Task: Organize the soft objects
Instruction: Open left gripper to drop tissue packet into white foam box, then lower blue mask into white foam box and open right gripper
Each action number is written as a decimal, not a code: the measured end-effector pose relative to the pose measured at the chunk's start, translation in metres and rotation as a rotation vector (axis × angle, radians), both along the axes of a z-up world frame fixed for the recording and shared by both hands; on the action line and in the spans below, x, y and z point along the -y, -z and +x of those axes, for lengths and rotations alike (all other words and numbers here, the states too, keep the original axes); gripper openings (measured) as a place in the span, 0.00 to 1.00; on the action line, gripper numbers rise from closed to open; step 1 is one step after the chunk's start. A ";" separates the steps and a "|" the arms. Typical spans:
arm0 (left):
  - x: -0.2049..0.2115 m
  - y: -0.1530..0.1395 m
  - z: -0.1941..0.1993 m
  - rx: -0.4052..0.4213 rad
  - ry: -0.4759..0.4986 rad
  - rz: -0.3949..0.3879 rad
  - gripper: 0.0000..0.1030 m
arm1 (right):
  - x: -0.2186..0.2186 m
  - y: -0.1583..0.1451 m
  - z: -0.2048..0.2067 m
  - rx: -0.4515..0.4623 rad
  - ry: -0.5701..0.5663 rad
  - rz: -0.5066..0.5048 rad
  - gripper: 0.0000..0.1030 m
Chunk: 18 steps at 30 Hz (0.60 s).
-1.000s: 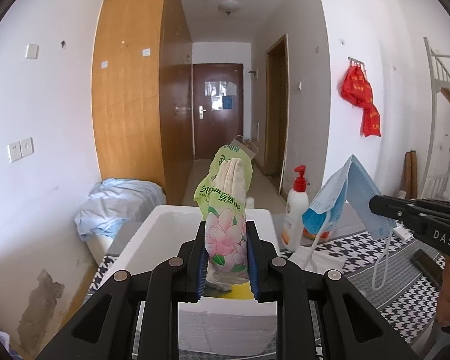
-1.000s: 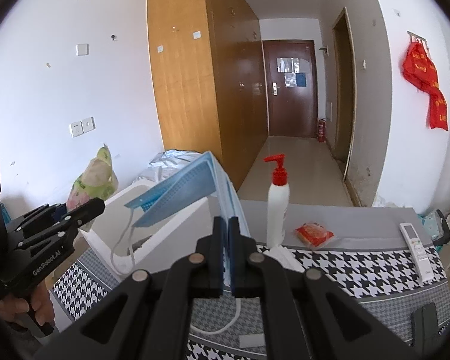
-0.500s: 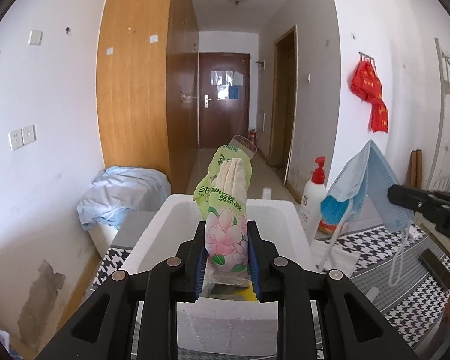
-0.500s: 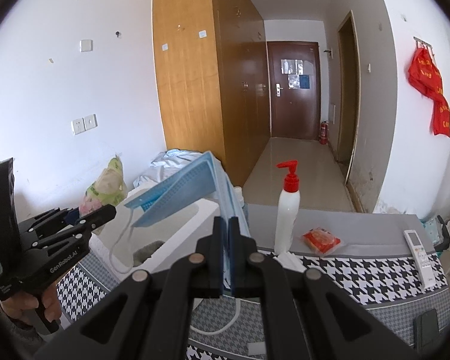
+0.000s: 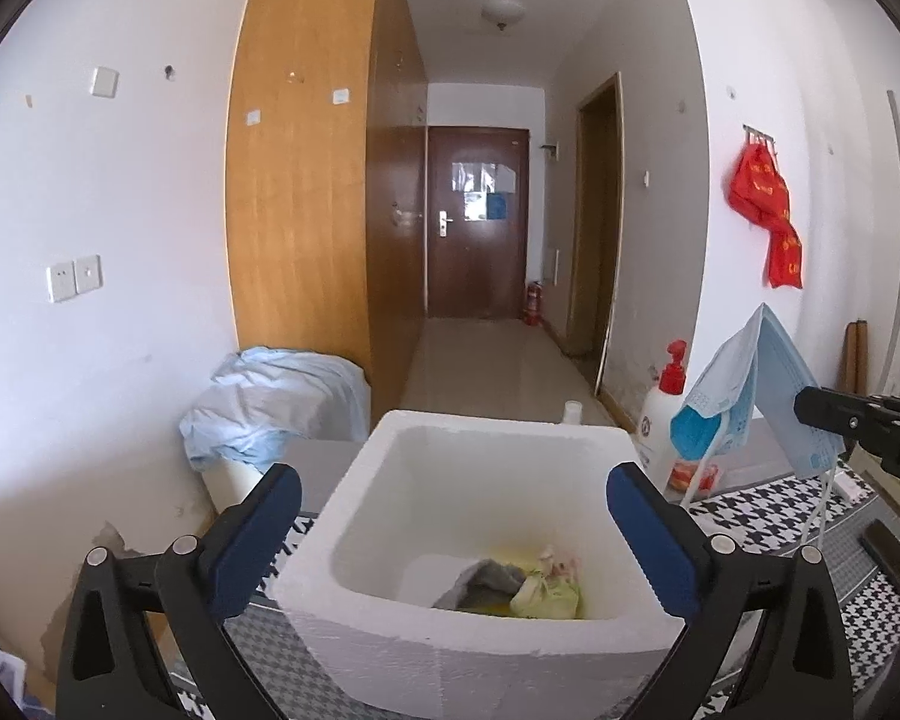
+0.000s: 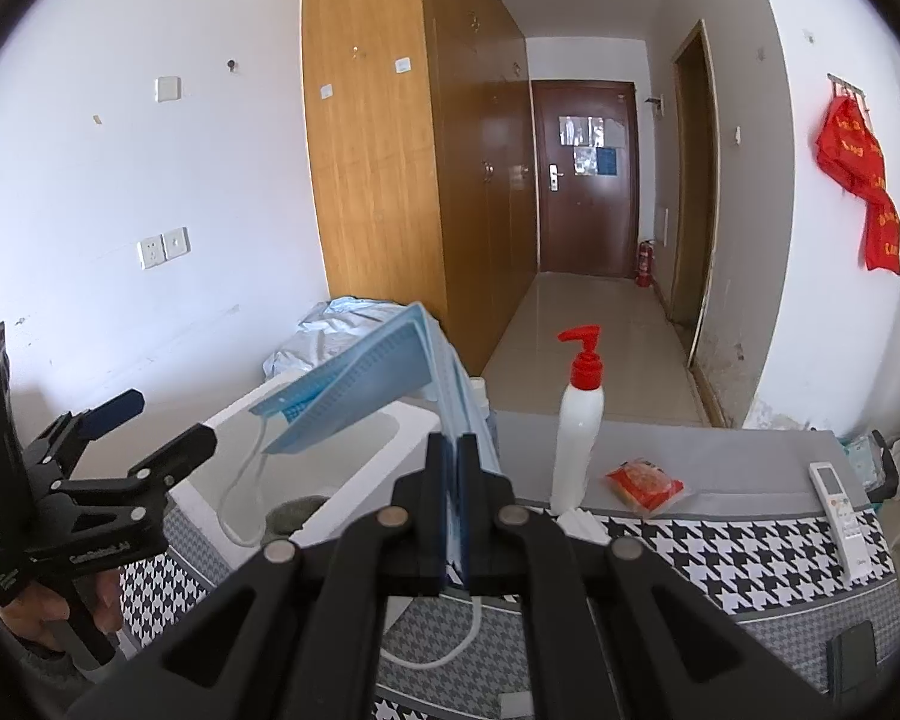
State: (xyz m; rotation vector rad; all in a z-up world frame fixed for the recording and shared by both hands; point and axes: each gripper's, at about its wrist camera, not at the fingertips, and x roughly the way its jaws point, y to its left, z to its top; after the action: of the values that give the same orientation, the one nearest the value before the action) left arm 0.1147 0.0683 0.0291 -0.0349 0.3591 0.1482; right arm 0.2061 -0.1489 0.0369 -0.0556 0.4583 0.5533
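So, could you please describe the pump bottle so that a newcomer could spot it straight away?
Start at the white foam box on the houndstooth-covered table. Just to its right, near the table's far edge, stands the pump bottle. It is the only tall upright item: white body, red pump top, beside a flat red packet.

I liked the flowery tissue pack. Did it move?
Yes. The tissue pack dropped from the left gripper to the foam box floor.
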 end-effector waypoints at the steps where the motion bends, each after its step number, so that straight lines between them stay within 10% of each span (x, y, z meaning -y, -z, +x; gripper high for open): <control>1: -0.001 0.000 0.000 -0.003 -0.006 0.002 0.99 | -0.001 0.000 0.000 0.000 -0.001 0.000 0.05; 18: -0.028 -0.002 -0.023 0.023 -0.083 0.016 0.99 | -0.038 -0.004 0.003 -0.004 -0.064 -0.030 0.05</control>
State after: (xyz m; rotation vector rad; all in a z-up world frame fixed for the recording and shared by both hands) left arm 0.0920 0.0965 0.0316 -0.0360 0.3333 0.2326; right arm 0.2089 -0.1113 0.0413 -0.0982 0.4703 0.6091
